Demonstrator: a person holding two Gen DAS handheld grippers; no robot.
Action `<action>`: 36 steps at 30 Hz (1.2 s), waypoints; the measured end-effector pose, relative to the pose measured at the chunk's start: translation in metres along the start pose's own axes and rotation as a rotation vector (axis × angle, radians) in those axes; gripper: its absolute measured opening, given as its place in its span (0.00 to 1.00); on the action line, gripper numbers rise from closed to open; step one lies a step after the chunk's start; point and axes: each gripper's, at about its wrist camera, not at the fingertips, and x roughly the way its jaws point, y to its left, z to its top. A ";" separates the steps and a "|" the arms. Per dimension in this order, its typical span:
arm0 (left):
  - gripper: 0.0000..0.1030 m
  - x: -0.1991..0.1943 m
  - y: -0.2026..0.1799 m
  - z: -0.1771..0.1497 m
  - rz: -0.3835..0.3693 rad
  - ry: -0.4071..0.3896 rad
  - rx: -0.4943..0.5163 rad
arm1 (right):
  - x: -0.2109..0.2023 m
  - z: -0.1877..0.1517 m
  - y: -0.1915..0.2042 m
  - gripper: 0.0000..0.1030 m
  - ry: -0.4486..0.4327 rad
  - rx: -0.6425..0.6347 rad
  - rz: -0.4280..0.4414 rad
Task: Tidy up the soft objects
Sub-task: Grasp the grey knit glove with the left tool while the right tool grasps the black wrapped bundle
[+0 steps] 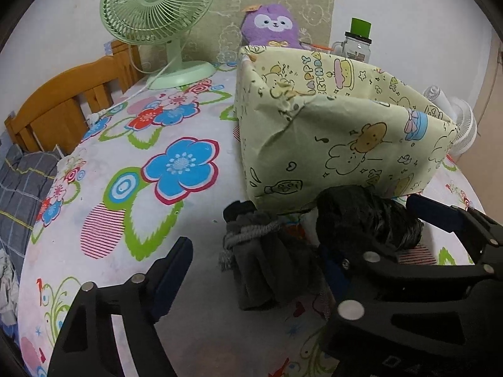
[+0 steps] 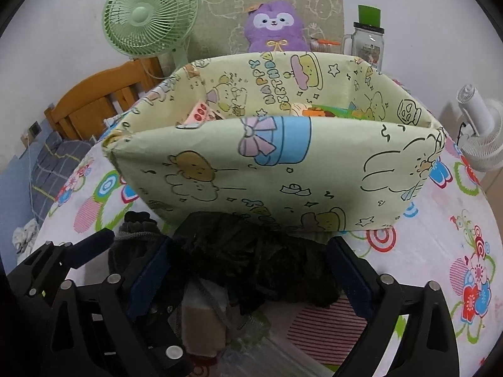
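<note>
A grey sock bundle (image 1: 261,260) lies on the flowered sheet (image 1: 125,169), just in front of a pale yellow cartoon-print box (image 1: 330,119). My left gripper (image 1: 254,245) straddles the socks, open, and its pads stand clear of them. To the right, my right gripper (image 2: 250,251) is shut on a black crumpled bundle (image 2: 261,260), with a blue pad on each side. That black bundle (image 1: 367,220) sits against the box's front wall (image 2: 283,169). In the right wrist view, one of the left gripper's fingers (image 2: 94,246) shows at the far left, beside the socks (image 2: 135,229).
Colourful items (image 2: 330,111) lie inside the box. Behind it stand a green fan (image 1: 157,9), a purple plush (image 1: 270,25) and a green-lidded jar (image 1: 358,40). A white fan (image 1: 456,122) stands right, a wooden bed frame (image 1: 63,103) left. A clear bag (image 2: 201,320) lies under the right gripper.
</note>
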 end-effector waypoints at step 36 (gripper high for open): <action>0.43 -0.026 -0.021 -0.002 0.013 -0.059 0.052 | -0.033 -0.005 -0.006 0.59 -0.065 -0.019 -0.010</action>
